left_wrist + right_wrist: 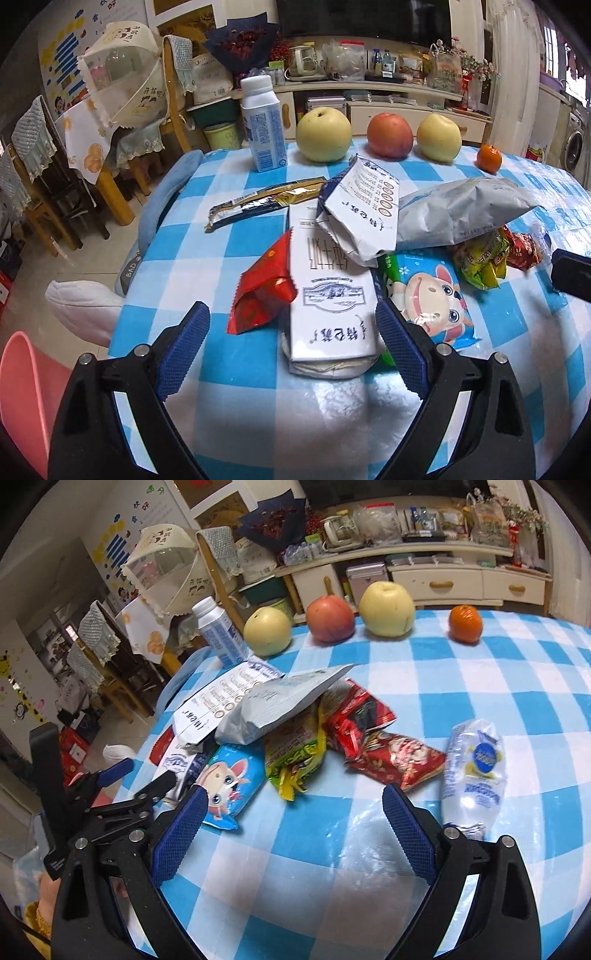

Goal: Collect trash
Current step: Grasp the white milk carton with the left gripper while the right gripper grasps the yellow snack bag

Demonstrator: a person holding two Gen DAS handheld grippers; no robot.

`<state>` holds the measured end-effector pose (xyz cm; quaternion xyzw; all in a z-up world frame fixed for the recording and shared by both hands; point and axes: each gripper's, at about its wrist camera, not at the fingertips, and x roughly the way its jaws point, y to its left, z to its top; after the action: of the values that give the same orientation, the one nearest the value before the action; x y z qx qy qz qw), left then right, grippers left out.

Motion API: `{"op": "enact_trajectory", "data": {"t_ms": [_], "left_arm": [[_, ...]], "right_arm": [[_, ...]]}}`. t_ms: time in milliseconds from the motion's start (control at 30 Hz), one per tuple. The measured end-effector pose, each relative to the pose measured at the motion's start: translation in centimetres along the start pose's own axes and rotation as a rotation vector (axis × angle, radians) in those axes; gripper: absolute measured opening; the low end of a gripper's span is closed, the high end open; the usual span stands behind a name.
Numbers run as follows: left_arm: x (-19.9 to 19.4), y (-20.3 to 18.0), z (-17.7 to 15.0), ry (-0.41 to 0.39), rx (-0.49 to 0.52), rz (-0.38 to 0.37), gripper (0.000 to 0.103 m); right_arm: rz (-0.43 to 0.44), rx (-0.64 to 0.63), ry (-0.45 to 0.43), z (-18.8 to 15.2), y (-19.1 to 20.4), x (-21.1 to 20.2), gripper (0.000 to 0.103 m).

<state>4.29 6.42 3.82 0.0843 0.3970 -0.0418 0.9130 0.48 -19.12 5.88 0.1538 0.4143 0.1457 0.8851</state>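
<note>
Trash lies piled on the blue-checked table (236, 354). In the left wrist view my left gripper (291, 338) is open, its fingers on either side of a white milk carton (328, 295), with a red wrapper (262, 291) just left of it. A blue cow-print bag (428, 291), a grey bag (461, 214) and a gold-black sachet (258, 203) lie around. In the right wrist view my right gripper (295, 819) is open and empty above bare cloth. A crushed plastic bottle (472, 768), red wrappers (399, 760) and a green-yellow wrapper (295, 757) lie ahead of it.
Two pears (323, 134), an apple (389, 134), a mandarin (488, 158) and a white-blue bottle (264, 129) stand along the far edge. A pink bin (26, 402) sits low left of the table. Chairs and a second table (92, 147) stand at left.
</note>
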Motion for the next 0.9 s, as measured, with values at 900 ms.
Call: {"op": "enact_trajectory", "data": {"t_ms": [900], "left_arm": [[2.3, -1.0, -0.2, 0.112, -0.056, -0.116, 0.065]], "right_arm": [[0.055, 0.038, 0.051, 0.1, 0.0, 2.7, 0.071]]}}
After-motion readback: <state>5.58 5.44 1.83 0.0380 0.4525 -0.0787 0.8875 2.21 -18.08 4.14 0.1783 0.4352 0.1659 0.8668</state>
